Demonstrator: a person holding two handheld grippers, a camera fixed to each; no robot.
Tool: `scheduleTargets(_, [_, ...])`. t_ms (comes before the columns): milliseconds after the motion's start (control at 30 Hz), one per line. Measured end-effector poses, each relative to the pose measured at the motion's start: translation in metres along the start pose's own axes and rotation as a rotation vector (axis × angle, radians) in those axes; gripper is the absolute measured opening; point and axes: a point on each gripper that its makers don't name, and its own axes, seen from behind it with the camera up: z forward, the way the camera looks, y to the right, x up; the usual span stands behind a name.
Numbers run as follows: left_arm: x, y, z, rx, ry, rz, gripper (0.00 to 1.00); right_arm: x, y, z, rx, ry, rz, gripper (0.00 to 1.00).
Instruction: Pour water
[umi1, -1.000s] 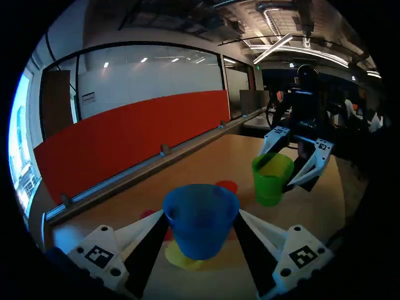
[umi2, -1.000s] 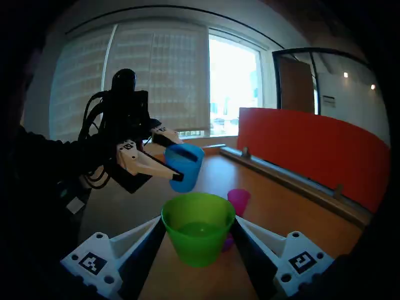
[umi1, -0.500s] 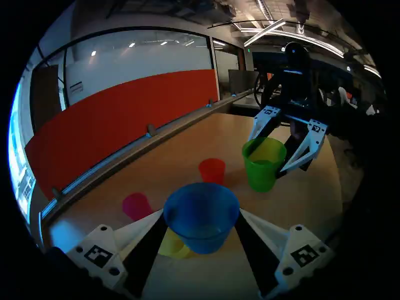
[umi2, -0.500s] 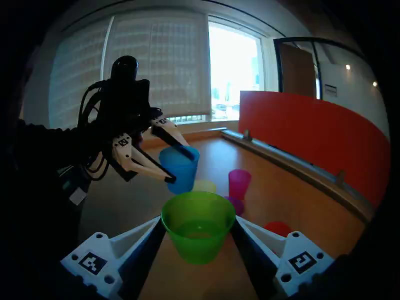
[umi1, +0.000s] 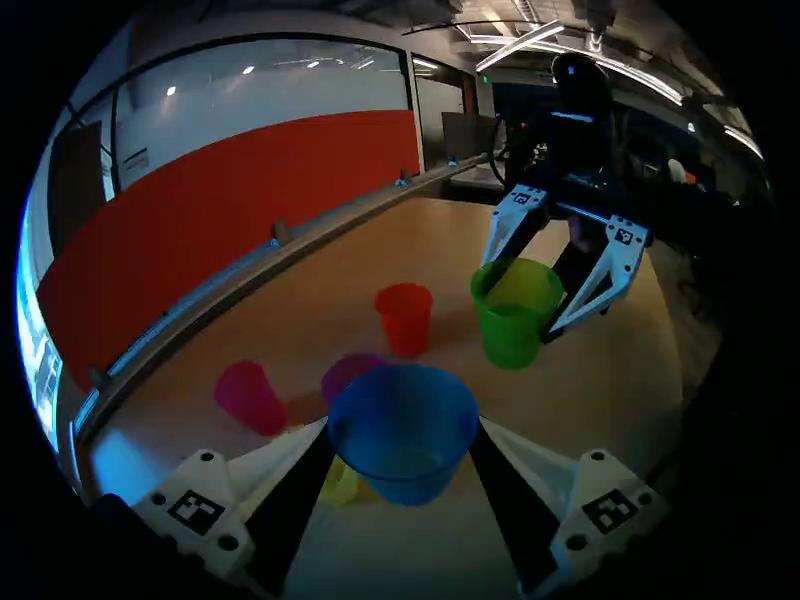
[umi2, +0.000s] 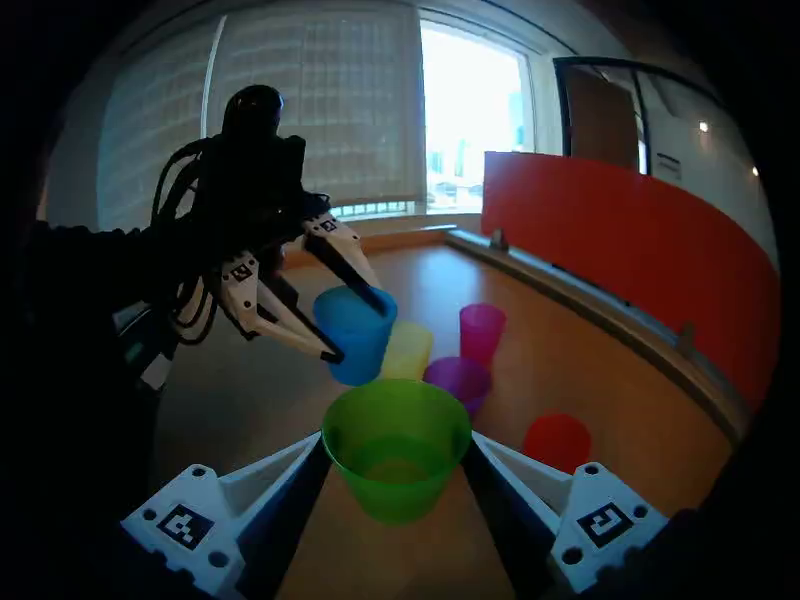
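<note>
Two tools pinch one cup each, lower centre of each view: our left tool (umi1: 403, 432) the blue cup (umi1: 400, 458), our right tool (umi2: 397, 440) the green cup (umi2: 395, 475). We count four more on the desk (umi1: 430, 240): red cup (umi1: 404, 315), pink cup (umi1: 247, 395), purple cup (umi1: 350, 372), yellow cup (umi2: 405, 350).

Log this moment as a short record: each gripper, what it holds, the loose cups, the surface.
left gripper: shut on blue cup, cup upright
right gripper: shut on green cup, cup upright, a little liquid seems to lie at its bottom
loose cups: red cup, pink cup, purple cup, yellow cup, all on the table
surface: wooden table
pour: not under way; neither held cup is tilted
</note>
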Motion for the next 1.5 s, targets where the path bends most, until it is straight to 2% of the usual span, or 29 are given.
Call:
scheduleTargets(300, [-0.019, 0.013, 0.015, -0.031, -0.059, 0.033, 0.88, -0.019, 0.0, 0.009, 0.023, -0.074, -0.001, 0.9])
scheduleTargets(700, [-0.039, 0.017, 0.027, -0.071, -0.13, 0.039, 0.88, -0.041, 0.001, 0.02, 0.043, -0.157, -0.008, 0.91])
scheduleTargets(1000, [-0.054, 0.019, 0.035, -0.087, -0.164, 0.057, 0.89, -0.049, 0.005, 0.03, 0.042, -0.181, -0.019, 0.91])
scheduleTargets(1500, [-0.065, 0.018, 0.044, -0.095, -0.167, 0.047, 0.88, -0.057, 0.006, 0.047, 0.05, -0.194, -0.01, 0.91])
